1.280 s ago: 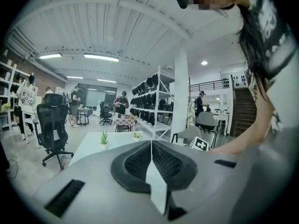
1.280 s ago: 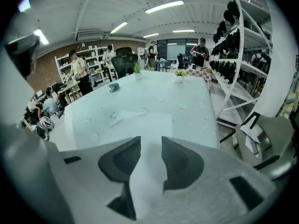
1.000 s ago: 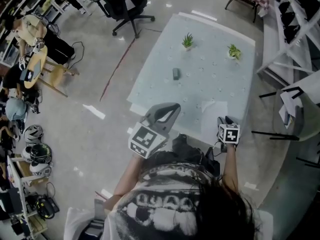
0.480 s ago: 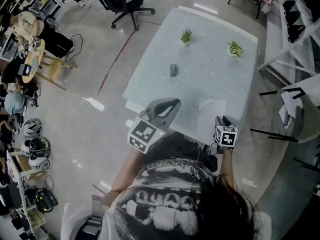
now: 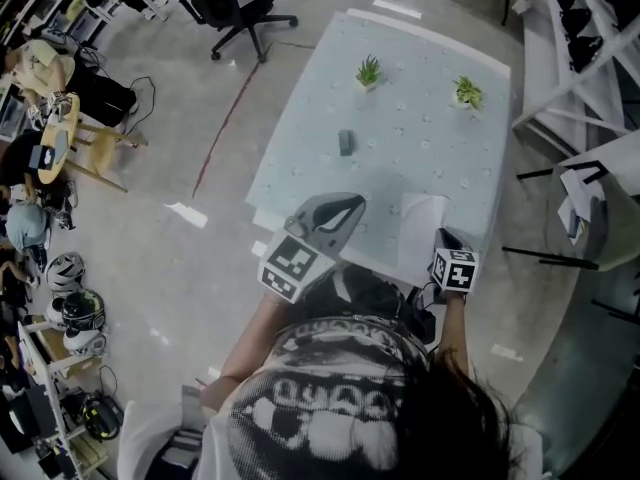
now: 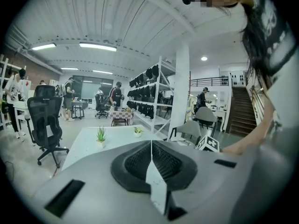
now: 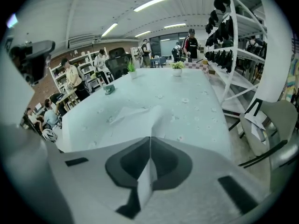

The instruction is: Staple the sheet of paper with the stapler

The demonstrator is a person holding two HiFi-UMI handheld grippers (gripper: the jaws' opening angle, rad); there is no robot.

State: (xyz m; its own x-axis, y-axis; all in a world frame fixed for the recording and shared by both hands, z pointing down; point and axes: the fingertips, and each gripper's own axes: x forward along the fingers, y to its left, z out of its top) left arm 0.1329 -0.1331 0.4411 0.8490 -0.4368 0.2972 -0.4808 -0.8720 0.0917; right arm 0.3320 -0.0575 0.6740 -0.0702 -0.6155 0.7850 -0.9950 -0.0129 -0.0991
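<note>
Two grey hand-held grippers hover at the near table edge. The left gripper (image 5: 352,202) is pressed closed and empty. The right gripper (image 5: 441,234) is closing, pinching the near edge of the white sheet of paper (image 5: 420,218). Farther off, the small dark stapler (image 5: 346,143) lies alone on the pale flower-patterned table (image 5: 440,128).

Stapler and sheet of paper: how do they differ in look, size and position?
The stapler is dark and small; the sheet of paper is white and much larger. The stapler sits farther out on the table; the sheet of paper lies at the near edge, one side lifted. Both rest on the same table.
</note>
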